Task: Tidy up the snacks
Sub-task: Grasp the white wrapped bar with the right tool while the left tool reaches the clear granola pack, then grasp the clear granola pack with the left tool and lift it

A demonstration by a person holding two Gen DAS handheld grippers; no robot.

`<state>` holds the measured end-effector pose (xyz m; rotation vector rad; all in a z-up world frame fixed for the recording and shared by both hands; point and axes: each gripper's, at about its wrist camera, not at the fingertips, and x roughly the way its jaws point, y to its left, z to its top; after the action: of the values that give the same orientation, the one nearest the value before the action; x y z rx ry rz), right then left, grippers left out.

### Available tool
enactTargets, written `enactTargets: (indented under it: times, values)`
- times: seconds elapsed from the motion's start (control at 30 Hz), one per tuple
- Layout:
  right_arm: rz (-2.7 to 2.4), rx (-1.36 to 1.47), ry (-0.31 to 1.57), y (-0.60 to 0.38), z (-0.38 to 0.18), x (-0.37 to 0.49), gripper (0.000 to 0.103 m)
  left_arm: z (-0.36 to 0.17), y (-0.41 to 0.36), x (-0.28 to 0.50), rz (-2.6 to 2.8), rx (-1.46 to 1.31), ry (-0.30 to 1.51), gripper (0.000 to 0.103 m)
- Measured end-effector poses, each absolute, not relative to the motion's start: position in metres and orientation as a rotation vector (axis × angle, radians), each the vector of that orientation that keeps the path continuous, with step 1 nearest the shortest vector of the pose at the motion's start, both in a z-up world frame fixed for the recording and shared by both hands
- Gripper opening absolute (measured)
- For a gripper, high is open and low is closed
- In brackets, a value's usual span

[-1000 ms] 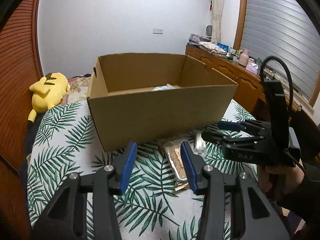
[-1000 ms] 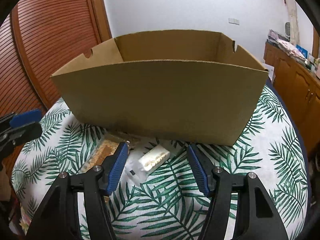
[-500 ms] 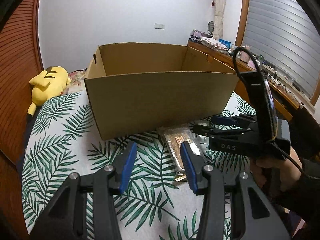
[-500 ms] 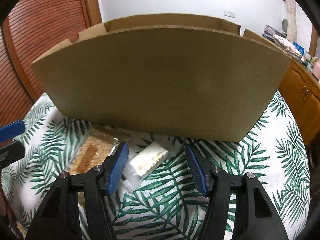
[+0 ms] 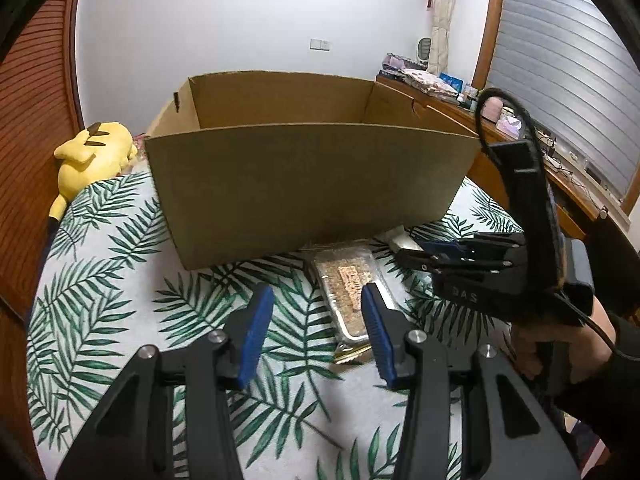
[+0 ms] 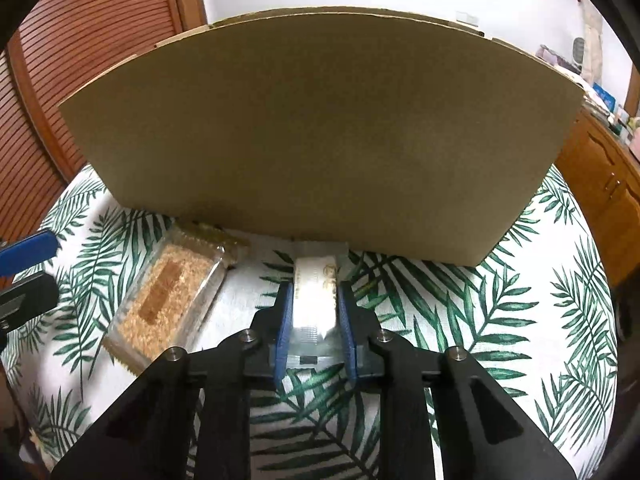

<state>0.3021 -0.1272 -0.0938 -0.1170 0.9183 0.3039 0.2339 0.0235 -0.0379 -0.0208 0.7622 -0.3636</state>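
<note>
Blue fingers (image 6: 283,320) of right gripper (image 6: 314,312) against clear-wrapped white snack (image 6: 314,300).

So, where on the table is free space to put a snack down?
The leaf-print cloth is bare left of the snack tray, in front of the box, and again right of the right gripper in its own view. It is crowded at the box's foot, where the tray and the white packet lie.

White wrapped snack (image 6: 315,292) and clear-packed crumbly bar (image 6: 168,292) beside open cardboard box (image 6: 320,132).
</note>
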Motion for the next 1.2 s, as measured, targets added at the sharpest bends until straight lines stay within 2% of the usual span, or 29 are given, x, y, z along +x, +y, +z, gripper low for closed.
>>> enactTargets:
  times: [0.63,1.2]
  values:
    - [0.411,0.004,0.907,-0.183,-0.084,0.247,0.02,-0.068,-0.034,0.281,-0.321,0.008,0.934,0.049]
    - [0.414,0.002,0.886,-0.196,-0.088,0.239,0.02,-0.08,-0.048,0.289,-0.301,0.046,0.96,0.059]
